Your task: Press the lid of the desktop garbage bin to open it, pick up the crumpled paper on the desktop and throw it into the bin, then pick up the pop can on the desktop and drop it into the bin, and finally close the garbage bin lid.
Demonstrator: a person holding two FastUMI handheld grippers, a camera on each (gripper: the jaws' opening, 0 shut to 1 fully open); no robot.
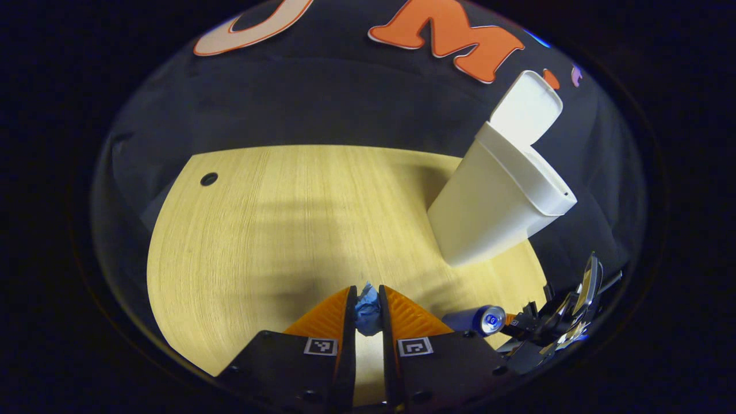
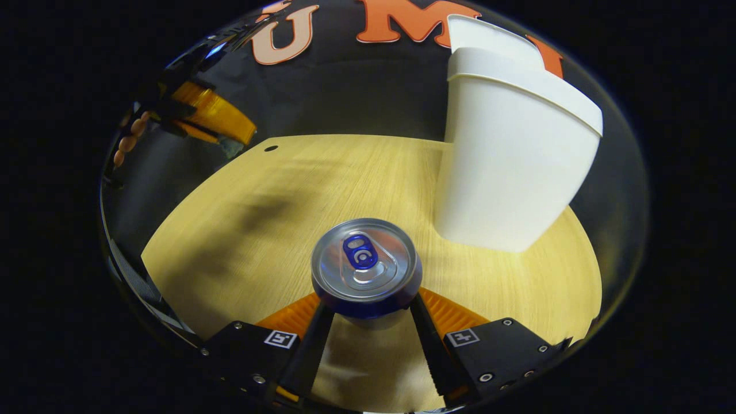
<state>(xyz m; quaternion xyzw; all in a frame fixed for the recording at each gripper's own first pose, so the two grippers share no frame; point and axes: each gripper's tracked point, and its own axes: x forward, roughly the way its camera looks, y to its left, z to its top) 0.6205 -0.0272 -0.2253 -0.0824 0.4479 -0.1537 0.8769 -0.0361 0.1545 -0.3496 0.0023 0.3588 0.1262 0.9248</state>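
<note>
My left gripper (image 1: 367,296) is shut on the blue crumpled paper (image 1: 367,310), held above the wooden table (image 1: 276,230). The white bin (image 1: 497,201) stands at the right with its lid (image 1: 526,106) swung up and open. In the right gripper view, my right gripper (image 2: 368,303) is shut on the blue pop can (image 2: 365,267), whose silver top faces the camera. The bin (image 2: 512,161) rises close behind it on the right. The left gripper (image 2: 213,121) hangs at the far upper left with the paper (image 2: 231,148) at its tip. The can (image 1: 480,319) and right gripper (image 1: 552,325) also show low right.
A small dark hole (image 1: 209,179) is set in the tabletop near its far left corner, and the same hole (image 2: 271,148) sits by the table's back edge. A hand (image 2: 127,141) holds the left gripper. Black cloth walls the booth behind the table.
</note>
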